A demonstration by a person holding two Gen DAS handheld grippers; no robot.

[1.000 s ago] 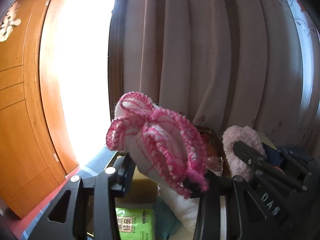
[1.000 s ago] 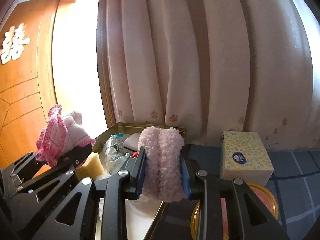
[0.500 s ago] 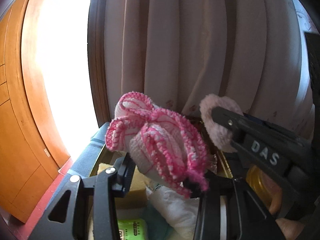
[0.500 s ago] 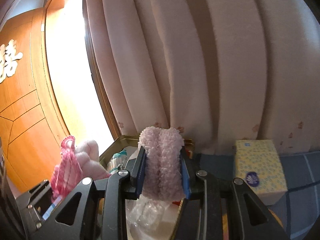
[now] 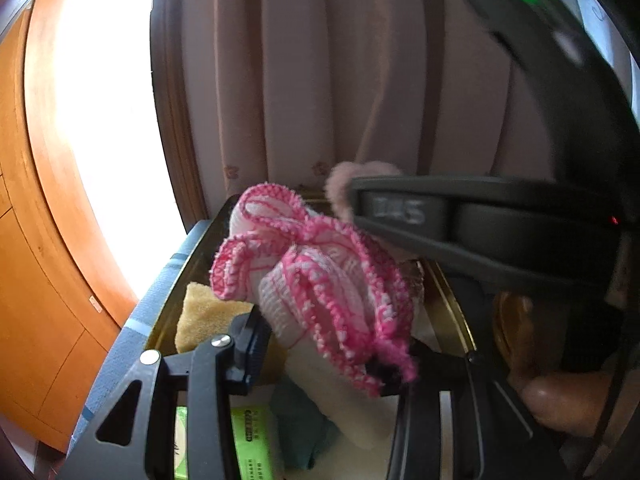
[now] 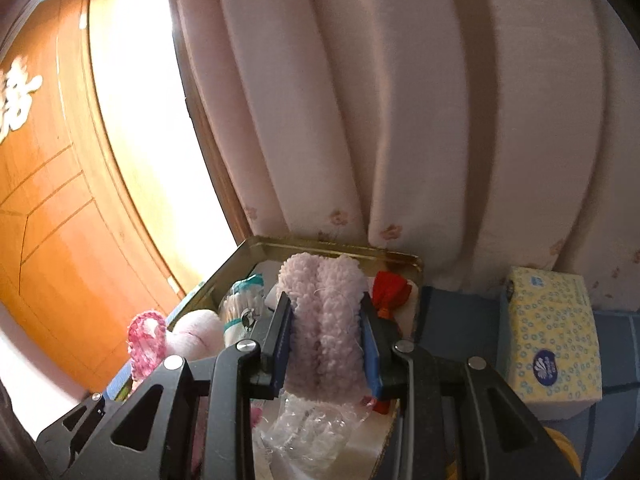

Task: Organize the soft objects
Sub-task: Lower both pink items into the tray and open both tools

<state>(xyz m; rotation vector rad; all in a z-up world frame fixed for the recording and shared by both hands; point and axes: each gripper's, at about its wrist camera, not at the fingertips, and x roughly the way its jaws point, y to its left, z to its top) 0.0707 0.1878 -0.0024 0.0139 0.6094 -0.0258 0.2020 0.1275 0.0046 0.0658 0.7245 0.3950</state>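
Note:
My left gripper (image 5: 320, 344) is shut on a white knitted piece with pink edging (image 5: 316, 272), held above the gold tin tray (image 5: 168, 300). My right gripper (image 6: 326, 340) is shut on a fluffy pale pink piece (image 6: 324, 320), held over the far part of the same tray (image 6: 332, 246). In the left wrist view the right gripper crosses from the right, its fluffy piece (image 5: 340, 184) showing behind the knitted one. The knitted piece also shows low left in the right wrist view (image 6: 148, 340).
The tray holds a yellow sponge (image 5: 204, 312), a green packet (image 5: 252, 444), a teal cloth (image 5: 300, 428), cotton swabs (image 6: 240, 304), a red item (image 6: 390, 292) and clear plastic (image 6: 312, 432). A yellow tissue box (image 6: 552, 332) stands right. Pink curtain (image 6: 400, 120) behind; wooden door (image 6: 48, 220) left.
Both grippers have moved forward and left over the tray, still holding their pieces. The right gripper now crosses closer in front of the left wrist camera.

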